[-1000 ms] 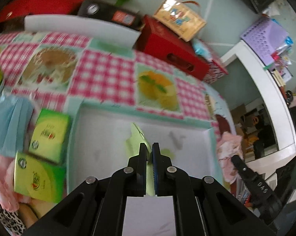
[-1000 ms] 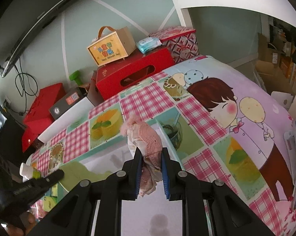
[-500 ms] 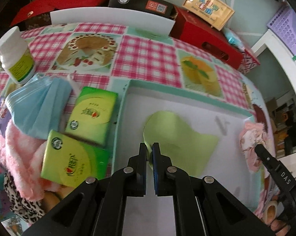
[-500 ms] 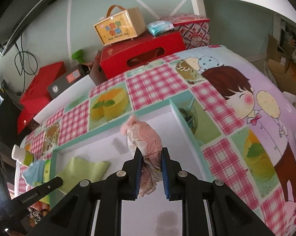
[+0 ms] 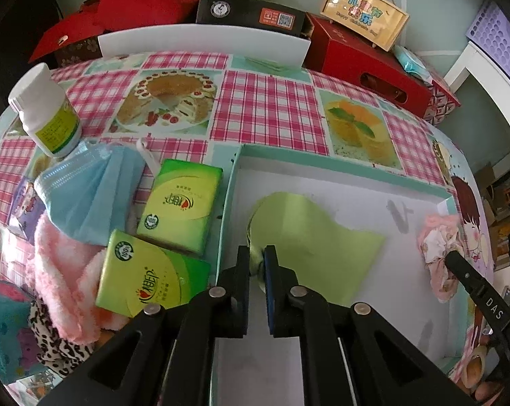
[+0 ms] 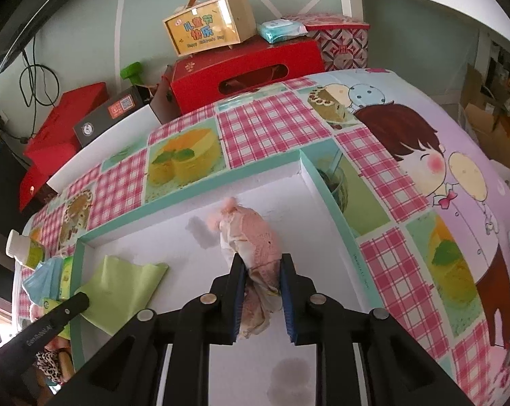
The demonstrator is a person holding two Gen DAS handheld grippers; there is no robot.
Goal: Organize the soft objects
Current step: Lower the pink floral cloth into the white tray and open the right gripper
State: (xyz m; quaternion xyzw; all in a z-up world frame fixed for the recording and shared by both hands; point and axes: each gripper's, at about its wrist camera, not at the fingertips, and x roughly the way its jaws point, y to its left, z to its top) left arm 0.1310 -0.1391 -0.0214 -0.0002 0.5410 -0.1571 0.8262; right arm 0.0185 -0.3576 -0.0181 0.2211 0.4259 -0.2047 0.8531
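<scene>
Green cloth (image 5: 309, 233) pinched at near corner, left gripper (image 5: 256, 258) loosening, sheet stretching ahead-right over tray (image 5: 339, 169). Right gripper (image 6: 261, 270) loosening around pink cloth (image 6: 251, 233).

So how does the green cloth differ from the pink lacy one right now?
The green cloth lies spread flat on the floor of the white tray; the pink lacy cloth is bunched into a wad. The green one is plain and smooth, the pink one frilly and crumpled. The green sits at the tray's left side, the pink toward its right. Both sit between the jaws of an opening claw: left claw, right claw.
</scene>
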